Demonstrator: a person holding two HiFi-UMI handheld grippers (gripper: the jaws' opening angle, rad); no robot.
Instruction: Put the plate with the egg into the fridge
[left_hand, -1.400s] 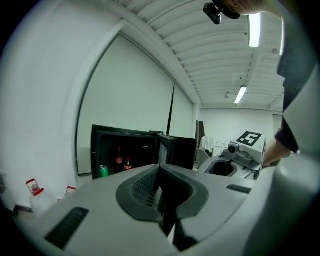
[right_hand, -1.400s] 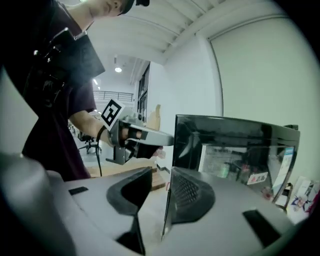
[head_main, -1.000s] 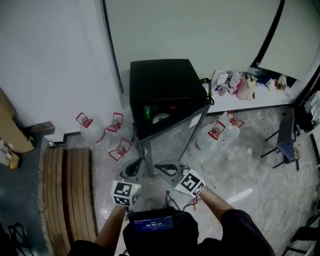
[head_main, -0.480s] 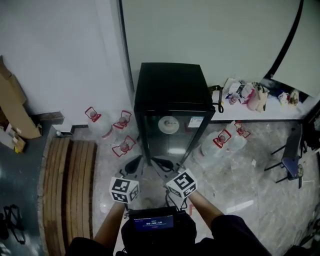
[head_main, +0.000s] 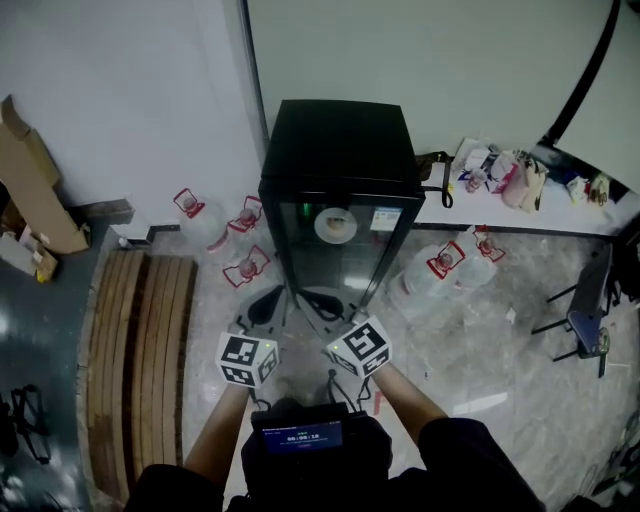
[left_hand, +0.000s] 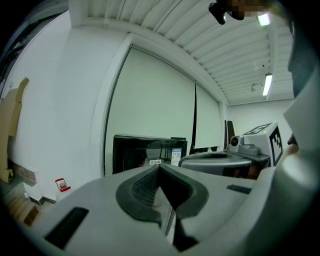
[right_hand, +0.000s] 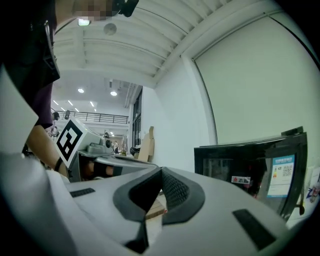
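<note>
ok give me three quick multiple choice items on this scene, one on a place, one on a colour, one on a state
1. In the head view, where do the wooden slats lie relative to the fridge?
A. on top of it
B. to its right
C. to its left

2. What colour is the fridge's casing?
A. white
B. black
C. red

3. How do the left tongs and the right tongs stand?
A. both shut, nothing between
B. both wide open
C. left shut on a plate, right open

Answers:
1 C: the slats fill the lower left of the head view, beside the fridge.
2 B: its top and sides show black.
3 A: each gripper view shows its pads meeting at the tip with nothing between them.
</note>
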